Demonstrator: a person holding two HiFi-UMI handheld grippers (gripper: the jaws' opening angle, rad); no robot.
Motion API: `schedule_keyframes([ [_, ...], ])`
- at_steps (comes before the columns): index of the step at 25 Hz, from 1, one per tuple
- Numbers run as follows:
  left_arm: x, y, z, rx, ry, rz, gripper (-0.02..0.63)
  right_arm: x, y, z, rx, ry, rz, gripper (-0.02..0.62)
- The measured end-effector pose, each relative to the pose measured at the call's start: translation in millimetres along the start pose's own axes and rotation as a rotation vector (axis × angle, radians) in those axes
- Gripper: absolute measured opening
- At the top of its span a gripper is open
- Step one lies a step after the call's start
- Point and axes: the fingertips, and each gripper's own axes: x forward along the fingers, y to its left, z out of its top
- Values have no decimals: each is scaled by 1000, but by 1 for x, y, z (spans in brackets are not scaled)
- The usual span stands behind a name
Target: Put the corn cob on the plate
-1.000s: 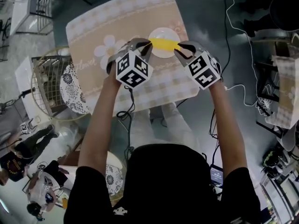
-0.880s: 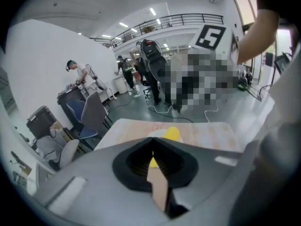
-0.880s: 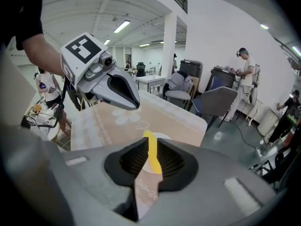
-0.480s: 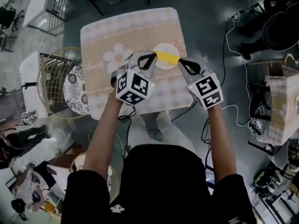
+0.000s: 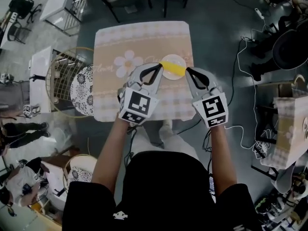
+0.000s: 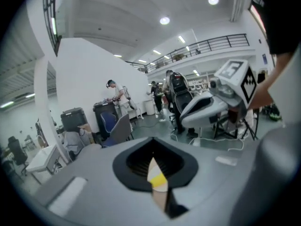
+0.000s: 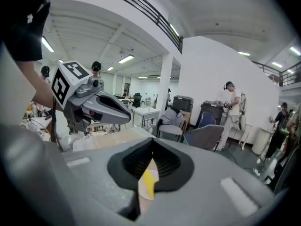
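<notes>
Head view, table: a square table under a beige cloth with a white flower print, seen from steeply above.
Head view, cob: a yellow corn cob lies across a small round white plate on the cloth.
Head view, grippers: the grey left gripper and the grey right gripper flank the plate, each tip just beside one end of the cob. Neither holds anything.
Left gripper view, jaws: pressed together and empty. A yellow sliver of the cob shows far below through a thin gap.
Right gripper view, jaws: closed tight, gripping nothing. The same yellow sliver shows beneath.
</notes>
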Motion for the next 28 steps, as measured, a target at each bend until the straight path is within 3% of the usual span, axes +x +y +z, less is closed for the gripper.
schedule_keyframes([
  [12,-61,-2,56,-140,-195,178,8,-31,12,65,68,-249,82,2],
  [20,-89,-5,61,-211,-242,183,9,-35,34,77,55,-277,98,2],
  [28,-119,-16,62,-150,-275,161,8,-48,61,88,82,-295,81,2],
])
